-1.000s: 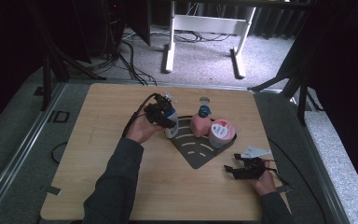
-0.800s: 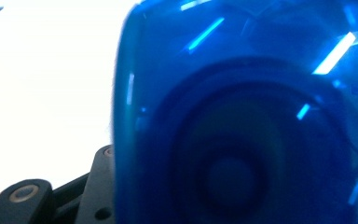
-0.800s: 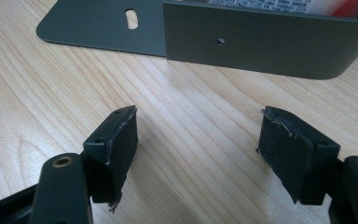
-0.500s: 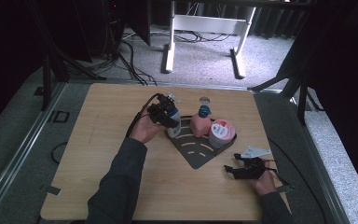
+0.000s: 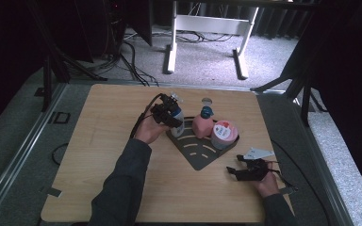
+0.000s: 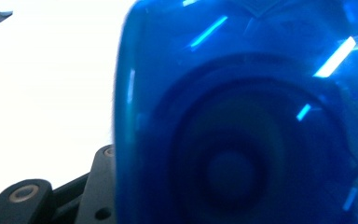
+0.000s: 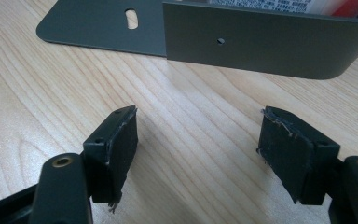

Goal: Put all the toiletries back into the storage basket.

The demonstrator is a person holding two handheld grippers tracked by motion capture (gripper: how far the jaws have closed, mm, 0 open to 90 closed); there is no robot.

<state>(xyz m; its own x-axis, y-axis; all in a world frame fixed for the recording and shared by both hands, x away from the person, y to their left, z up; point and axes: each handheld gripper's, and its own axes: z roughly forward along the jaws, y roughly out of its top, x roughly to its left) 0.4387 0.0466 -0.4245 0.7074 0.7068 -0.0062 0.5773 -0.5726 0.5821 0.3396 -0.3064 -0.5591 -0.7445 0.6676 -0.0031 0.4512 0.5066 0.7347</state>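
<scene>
My left gripper (image 5: 168,114) is over the middle of the wooden table (image 5: 99,155), shut on a translucent blue bottle (image 5: 177,125) at the left corner of a dark grey fan-shaped rack (image 5: 199,151). In the left gripper view the bottle's round blue underside (image 6: 242,121) sits right against the camera, with one black jaw at the bottom left. My right gripper (image 5: 238,172) rests at the front right of the table, open, with bare wood between its pads (image 7: 198,149). The rack's upright wall (image 7: 261,42) stands just ahead of it.
A pink bottle with a teal cap (image 5: 202,123) and a round tub with a red and white lid (image 5: 224,133) stand on the rack's far side. A small clear object (image 5: 206,100) lies behind them. White desk legs (image 5: 172,47) stand on the carpet beyond.
My left gripper with the blue bottle has edged slightly right toward the rack. The right gripper has not moved.
</scene>
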